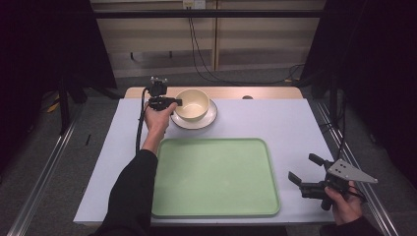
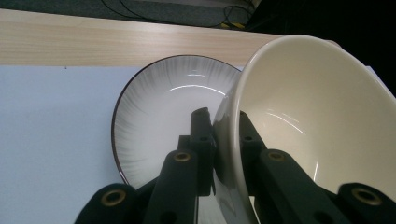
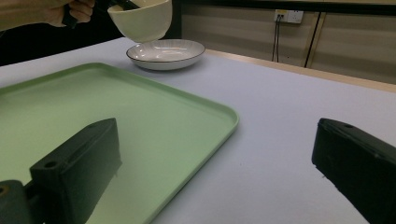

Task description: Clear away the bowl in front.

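Looking down from the high view, the left tongs (image 1: 173,102) pinch the near-left rim of a cream bowl (image 1: 193,104) over a striped plate (image 1: 210,117) at the far edge of the counter (image 1: 295,128), while the right tongs (image 1: 306,169) wait spread wide and holding nothing beside the bare green tray (image 1: 216,184), probably parked out of the way. In the left gripper view, one jaw sits inside the bowl (image 2: 317,116) wall and one outside, a rim grip that suits lifting; the bowl tilts, mouth toward the camera's right, above the plate (image 2: 163,112). In the right gripper view, the bowl (image 3: 142,21) hangs clear of the plate (image 3: 166,53), mouth upward; being round, it has no long axis.
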The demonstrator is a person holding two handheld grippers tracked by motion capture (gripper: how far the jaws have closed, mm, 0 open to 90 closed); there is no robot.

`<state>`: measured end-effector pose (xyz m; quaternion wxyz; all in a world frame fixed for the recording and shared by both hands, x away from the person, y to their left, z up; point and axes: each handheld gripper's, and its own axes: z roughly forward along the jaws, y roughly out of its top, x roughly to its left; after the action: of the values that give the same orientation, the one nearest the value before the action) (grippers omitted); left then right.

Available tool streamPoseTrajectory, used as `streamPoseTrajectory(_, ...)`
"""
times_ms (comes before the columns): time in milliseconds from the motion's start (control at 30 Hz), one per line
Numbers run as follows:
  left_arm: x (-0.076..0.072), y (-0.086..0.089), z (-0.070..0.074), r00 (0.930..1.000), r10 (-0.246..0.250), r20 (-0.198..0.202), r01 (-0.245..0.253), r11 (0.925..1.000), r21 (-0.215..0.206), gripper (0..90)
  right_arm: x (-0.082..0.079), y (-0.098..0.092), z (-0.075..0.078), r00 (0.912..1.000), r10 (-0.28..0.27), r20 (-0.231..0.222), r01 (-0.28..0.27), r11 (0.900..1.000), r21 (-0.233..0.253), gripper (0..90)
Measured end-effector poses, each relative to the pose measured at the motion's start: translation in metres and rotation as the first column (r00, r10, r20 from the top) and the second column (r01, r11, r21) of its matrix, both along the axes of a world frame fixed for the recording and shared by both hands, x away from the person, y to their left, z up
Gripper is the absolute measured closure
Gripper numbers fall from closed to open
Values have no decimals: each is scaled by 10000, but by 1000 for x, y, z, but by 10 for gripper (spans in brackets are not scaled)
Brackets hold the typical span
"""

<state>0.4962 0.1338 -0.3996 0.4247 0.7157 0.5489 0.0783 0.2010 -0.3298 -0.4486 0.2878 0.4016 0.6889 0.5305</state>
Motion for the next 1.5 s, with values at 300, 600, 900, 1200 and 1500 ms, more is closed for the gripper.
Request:
streamPoseTrajectory(300, -10, 0, 10, 9991, -394, 128, 396, 9991, -124, 825, 0, 0, 0, 10000, 34, 8, -34, 10000, -3, 8)
streamPoseTrajectory(600, -21, -6, 12, 9972, -739, 117, 741, 9971, -199, 823, 0, -1, 0, 10000, 1, 90, -1, 10000, -50, 8)
streamPoseTrajectory(900, -28, -21, 12, 9930, -1169, 155, 1173, 9927, -265, 823, 0, -1, 1, 10000, -7, 73, 7, 10000, 79, 8)
streamPoseTrajectory(1200, -36, -34, 12, 9855, -1693, 127, 1697, 9850, -327, 824, 0, -1, 0, 9999, -17, 99, 17, 10000, 79, 8)
streamPoseTrajectory(1500, -46, -49, 10, 9757, -2193, 39, 2192, 9745, -482, 824, -1, -1, 0, 10000, 0, 91, -1, 10000, 91, 8)
